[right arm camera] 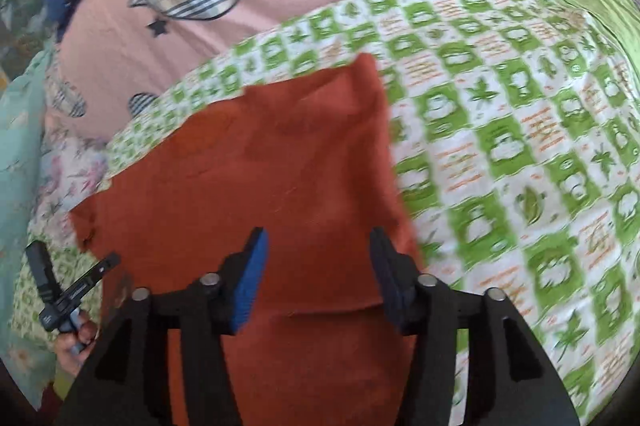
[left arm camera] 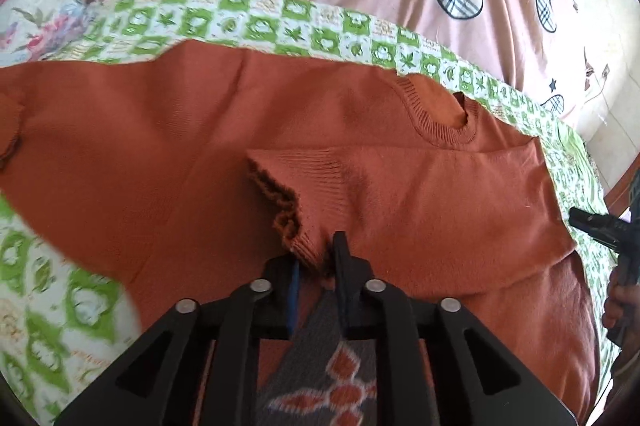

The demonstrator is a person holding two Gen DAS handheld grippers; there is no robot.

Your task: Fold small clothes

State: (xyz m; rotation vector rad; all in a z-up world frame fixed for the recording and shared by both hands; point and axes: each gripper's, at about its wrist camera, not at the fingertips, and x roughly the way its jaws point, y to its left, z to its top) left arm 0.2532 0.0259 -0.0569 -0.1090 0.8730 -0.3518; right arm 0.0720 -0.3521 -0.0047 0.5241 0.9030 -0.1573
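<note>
Left gripper point(left arm camera: 320, 262) clamped on sleeve cuff point(left arm camera: 292, 193) folded over the orange sweater point(left arm camera: 160, 145) lying on the green checked sheet point(left arm camera: 280, 21), right gripper point(right arm camera: 316, 262) spread above its body; soft, limp knit, best gripped at ribbed edges.

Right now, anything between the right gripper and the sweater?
Nothing visible. The right gripper is open and directly over the sweater, with only bare orange knit between its fingers. The left gripper is shut on the sleeve cuff, off to the side.
</note>
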